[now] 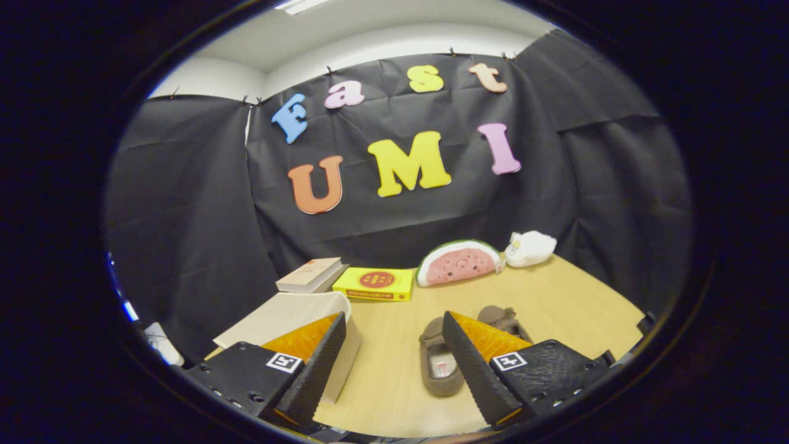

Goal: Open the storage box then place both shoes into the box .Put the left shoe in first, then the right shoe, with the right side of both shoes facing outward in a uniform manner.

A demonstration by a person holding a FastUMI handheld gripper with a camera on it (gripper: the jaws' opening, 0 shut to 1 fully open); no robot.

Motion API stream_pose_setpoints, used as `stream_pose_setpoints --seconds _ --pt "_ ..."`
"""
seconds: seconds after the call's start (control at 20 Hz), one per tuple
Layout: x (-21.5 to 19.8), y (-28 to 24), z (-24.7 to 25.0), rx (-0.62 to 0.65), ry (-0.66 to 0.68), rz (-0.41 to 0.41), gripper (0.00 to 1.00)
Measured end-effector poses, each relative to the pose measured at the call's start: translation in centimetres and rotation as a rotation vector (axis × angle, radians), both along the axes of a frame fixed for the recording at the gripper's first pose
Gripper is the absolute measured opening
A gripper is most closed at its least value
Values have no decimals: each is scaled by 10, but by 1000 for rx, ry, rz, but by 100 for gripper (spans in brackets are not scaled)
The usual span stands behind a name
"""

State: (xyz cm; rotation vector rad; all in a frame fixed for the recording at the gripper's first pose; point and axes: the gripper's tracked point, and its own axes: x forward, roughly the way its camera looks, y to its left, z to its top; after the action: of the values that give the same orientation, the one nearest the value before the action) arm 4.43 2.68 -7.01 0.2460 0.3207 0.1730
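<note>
Gaping tongs (394, 376), empty, above shoes (441, 364) and storage box (290, 317)

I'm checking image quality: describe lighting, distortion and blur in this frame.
Gripper view: even overhead light, no glare on the table; fisheye curves the table's edge; shoes and storage box are sharp; the open gripper jaws grip nothing.

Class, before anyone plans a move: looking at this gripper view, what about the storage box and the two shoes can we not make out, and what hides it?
- Storage box: the left finger covers its near part; its lid looks shut, so the inside is unseen.
- Farther shoe: mostly behind the right finger; which foot is unclear.
- Nearer shoe: its side lies behind the right finger.
- Gripper: fingers apart, holding nothing.
</note>
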Motion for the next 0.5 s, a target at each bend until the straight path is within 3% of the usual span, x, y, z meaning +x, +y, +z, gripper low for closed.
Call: stream_pose_setpoints --seconds 0.2,0.5 --pt "20 33 -17 259 114 182 96" --pt "54 67 -60 513 309 370 95"
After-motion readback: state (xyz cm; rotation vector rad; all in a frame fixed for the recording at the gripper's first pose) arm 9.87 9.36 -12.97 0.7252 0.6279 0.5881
